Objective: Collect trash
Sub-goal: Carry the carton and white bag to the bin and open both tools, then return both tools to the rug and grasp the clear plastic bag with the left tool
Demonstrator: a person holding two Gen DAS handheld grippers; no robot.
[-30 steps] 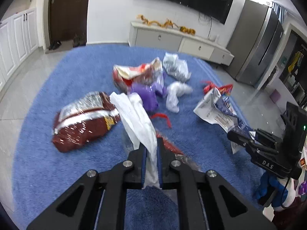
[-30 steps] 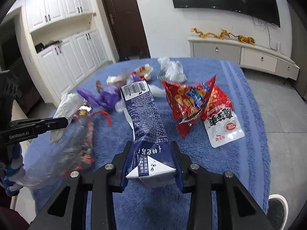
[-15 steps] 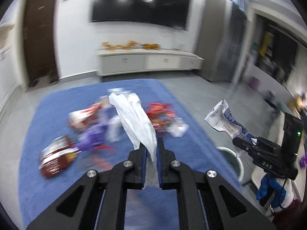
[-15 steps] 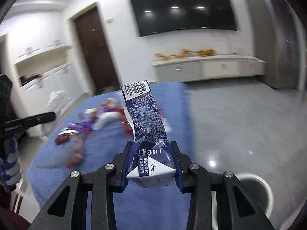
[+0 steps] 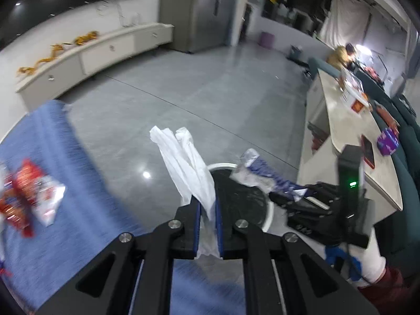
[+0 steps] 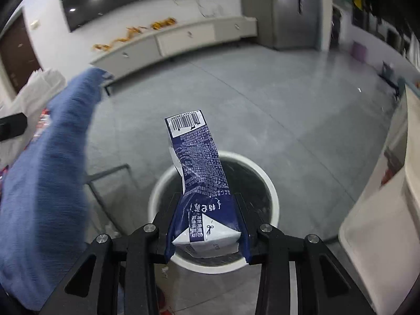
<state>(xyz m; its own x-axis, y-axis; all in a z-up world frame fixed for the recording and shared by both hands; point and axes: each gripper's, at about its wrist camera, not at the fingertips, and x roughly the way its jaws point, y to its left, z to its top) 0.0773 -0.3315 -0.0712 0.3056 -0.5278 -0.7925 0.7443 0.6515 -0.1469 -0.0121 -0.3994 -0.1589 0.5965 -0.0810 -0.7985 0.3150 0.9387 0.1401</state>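
My left gripper (image 5: 208, 207) is shut on a white plastic bag (image 5: 187, 165) and holds it up at the near-left rim of a round white trash bin (image 5: 269, 214) with a black liner. My right gripper (image 6: 207, 215) is shut on a flattened blue and white carton (image 6: 200, 173) and holds it right above the same bin (image 6: 162, 183). In the left wrist view the right gripper (image 5: 302, 202) reaches in from the right with the carton (image 5: 258, 177) over the bin. The white bag shows at the left edge of the right wrist view (image 6: 39, 86).
The blue-covered table (image 5: 52, 236) lies to the left with a red snack wrapper (image 5: 23, 199) on it. A pale counter (image 5: 367, 157) with small items stands to the right. Grey tiled floor (image 5: 183, 92) surrounds the bin. A long white cabinet (image 6: 183, 39) runs along the far wall.
Both grippers swung right, away from the trash on the blue table, carrying the bag and the carton. The bin, seen at the edge before, is now directly under the carton.
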